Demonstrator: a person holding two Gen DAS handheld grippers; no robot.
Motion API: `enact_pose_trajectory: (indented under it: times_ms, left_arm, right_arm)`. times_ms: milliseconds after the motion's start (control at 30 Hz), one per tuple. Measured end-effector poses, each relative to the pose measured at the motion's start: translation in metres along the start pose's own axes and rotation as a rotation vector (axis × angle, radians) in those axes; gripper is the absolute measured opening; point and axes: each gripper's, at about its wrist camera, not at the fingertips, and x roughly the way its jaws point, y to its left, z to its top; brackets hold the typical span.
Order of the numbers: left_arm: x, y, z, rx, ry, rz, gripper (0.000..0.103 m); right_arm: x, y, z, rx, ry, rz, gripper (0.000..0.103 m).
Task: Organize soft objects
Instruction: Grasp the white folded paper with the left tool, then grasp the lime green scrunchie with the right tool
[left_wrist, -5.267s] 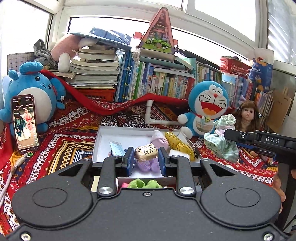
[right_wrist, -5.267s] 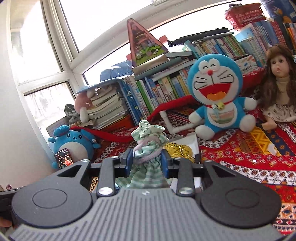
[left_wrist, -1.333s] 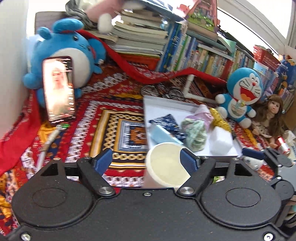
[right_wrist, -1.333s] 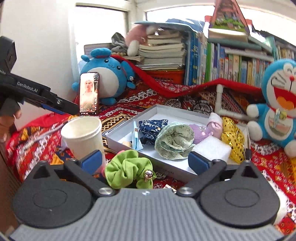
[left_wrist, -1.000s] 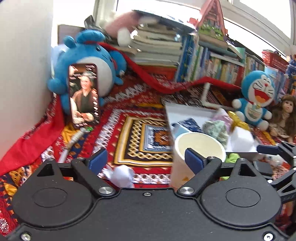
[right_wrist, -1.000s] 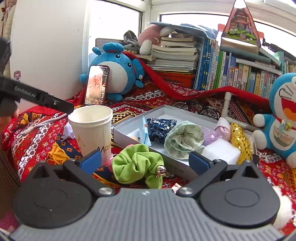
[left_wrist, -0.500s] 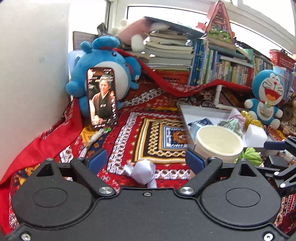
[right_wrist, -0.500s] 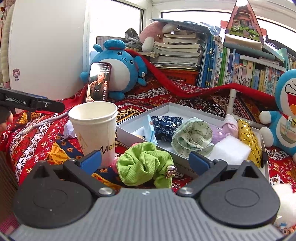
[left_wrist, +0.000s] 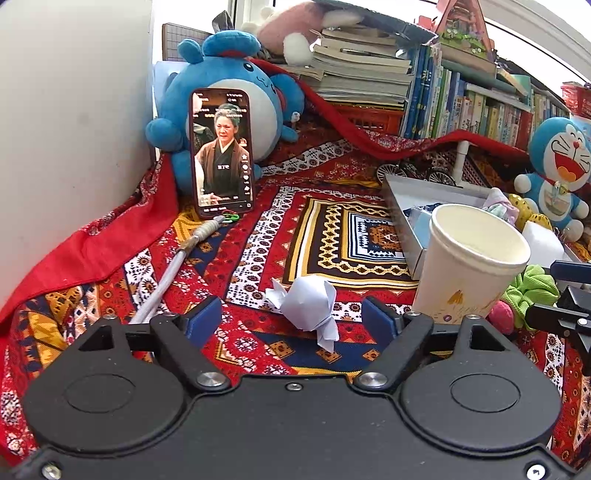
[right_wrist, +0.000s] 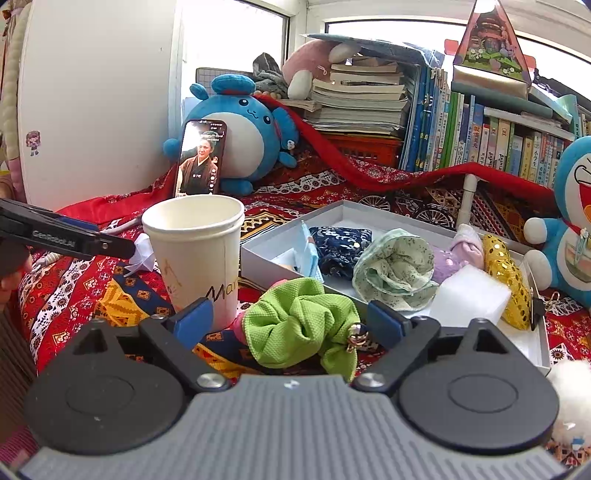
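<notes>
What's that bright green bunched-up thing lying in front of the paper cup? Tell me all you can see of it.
The green scrunchie is a ring of lime, waffle-textured fabric, gathered into soft folds, with a small metal bead charm dangling at its right. It lies on the patterned red cloth, between the paper cup and the grey box, against something pink. The right gripper has its jaws open around it, apparently not touching.

both low wrist views share the paper cup (left_wrist: 469, 258).

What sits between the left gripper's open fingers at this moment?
In the left wrist view, a folded white paper piece lies on the patterned cloth between the left gripper's open fingers, touching neither.
</notes>
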Motion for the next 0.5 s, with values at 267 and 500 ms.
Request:
enact_pose_trajectory:
  times_ms: [267, 500]
  left_arm:
    - [0.015, -0.010, 0.001, 0.002, 0.013, 0.001, 0.072]
    - [0.022, -0.014, 0.001, -0.005, 0.024, 0.006, 0.062]
  right_arm:
    - [0.004, 0.003, -0.001, -0.014, 0.008, -0.012, 0.094]
    - [0.010, 0.002, -0.003, -0.019, 0.018, -0.029, 0.094]
